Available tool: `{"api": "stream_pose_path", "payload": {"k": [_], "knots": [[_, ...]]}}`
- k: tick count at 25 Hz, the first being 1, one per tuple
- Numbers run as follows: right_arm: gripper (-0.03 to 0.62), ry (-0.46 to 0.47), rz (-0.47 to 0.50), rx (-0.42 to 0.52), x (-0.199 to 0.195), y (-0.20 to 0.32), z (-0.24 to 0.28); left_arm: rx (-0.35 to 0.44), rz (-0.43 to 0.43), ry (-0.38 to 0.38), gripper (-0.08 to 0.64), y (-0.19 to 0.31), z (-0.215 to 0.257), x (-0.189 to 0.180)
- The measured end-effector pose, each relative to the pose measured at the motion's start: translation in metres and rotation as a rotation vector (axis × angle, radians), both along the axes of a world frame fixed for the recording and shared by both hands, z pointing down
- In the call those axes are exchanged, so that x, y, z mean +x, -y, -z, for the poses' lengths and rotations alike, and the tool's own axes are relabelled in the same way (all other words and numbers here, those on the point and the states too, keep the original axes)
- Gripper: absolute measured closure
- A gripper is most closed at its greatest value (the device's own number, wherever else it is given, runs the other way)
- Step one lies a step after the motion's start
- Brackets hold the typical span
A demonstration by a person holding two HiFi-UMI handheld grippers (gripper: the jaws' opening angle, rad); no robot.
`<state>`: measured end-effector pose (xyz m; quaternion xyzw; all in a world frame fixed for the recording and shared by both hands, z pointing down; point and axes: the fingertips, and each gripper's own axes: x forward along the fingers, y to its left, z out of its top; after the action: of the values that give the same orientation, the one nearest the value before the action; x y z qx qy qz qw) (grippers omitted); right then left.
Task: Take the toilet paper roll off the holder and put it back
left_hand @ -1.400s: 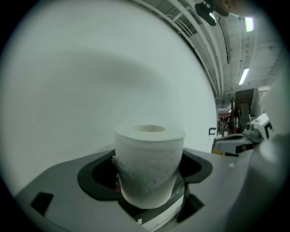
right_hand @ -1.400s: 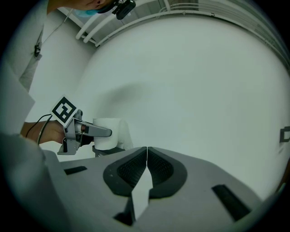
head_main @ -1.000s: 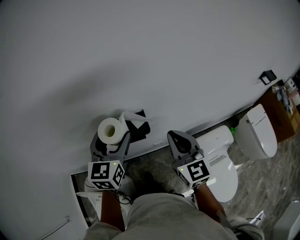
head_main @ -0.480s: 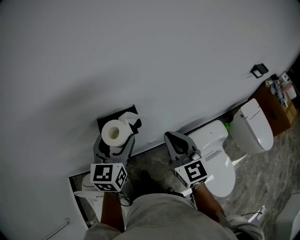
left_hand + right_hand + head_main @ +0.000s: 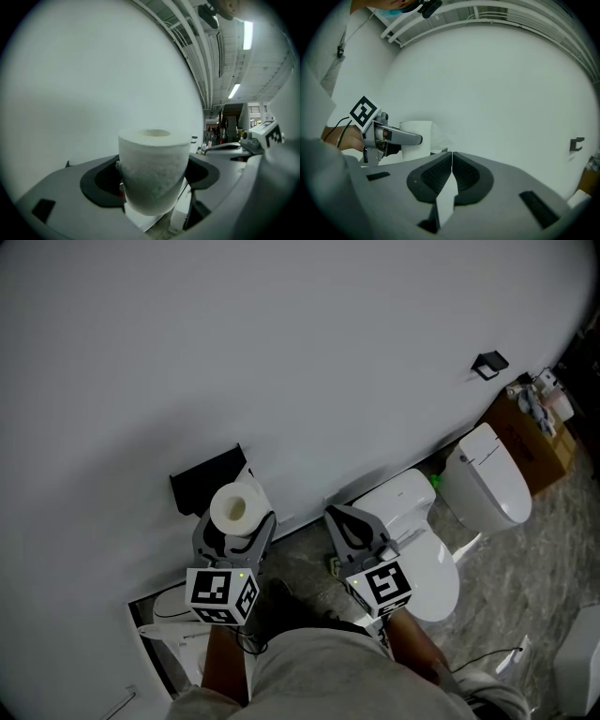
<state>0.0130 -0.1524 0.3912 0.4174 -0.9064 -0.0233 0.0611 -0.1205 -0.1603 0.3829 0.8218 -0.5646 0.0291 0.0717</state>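
Roll (image 5: 236,510) upright, core opening up, clamped between fingers (image 5: 101,180) of left gripper (image 5: 236,522), one finger on each side. Roll off holder (image 5: 202,480). Black holder on wall (image 5: 300,352), near, just beyond left fingertips, up-left. Right gripper (image 5: 353,523) beside left, fingers (image 5: 436,174) pressed together, nothing between. White toilet (image 5: 419,549) right of right fingers. Second toilet (image 5: 487,486) farther right. Marbled floor (image 5: 525,606) below.
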Motion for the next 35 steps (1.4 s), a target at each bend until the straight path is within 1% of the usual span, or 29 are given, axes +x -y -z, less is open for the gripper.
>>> {"api": "stream_pose_path", "payload": {"k": [3, 6, 14, 21, 27, 30, 35], "knots": [[0.588, -0.002, 0.004, 0.009, 0.006, -0.006, 0.001, -0.002, -0.016, -0.010, 0.164, -0.007, -0.001, 0.012], [0.588, -0.011, 0.013, -0.004, 0.011, -0.013, -0.002, 0.001, -0.013, -0.016, 0.164, -0.018, -0.002, 0.020], [0.588, -0.033, 0.098, -0.027, 0.004, -0.041, -0.009, -0.017, 0.042, -0.038, 0.164, -0.056, -0.019, 0.025], [0.588, -0.061, 0.133, -0.055, 0.009, -0.062, -0.024, -0.038, 0.090, -0.060, 0.164, -0.090, -0.033, 0.034], [0.588, -0.032, 0.206, -0.047, 0.002, -0.078, -0.025, -0.040, 0.145, -0.058, 0.164, -0.108, -0.033, 0.029], [0.588, -0.032, 0.213, -0.052, -0.001, -0.080, -0.025, -0.042, 0.154, -0.060, 0.164, -0.111, -0.034, 0.026], [0.588, -0.027, 0.183, -0.042, 0.000, -0.075, -0.023, -0.044, 0.152, -0.052, 0.164, -0.112, -0.034, 0.026]]}}
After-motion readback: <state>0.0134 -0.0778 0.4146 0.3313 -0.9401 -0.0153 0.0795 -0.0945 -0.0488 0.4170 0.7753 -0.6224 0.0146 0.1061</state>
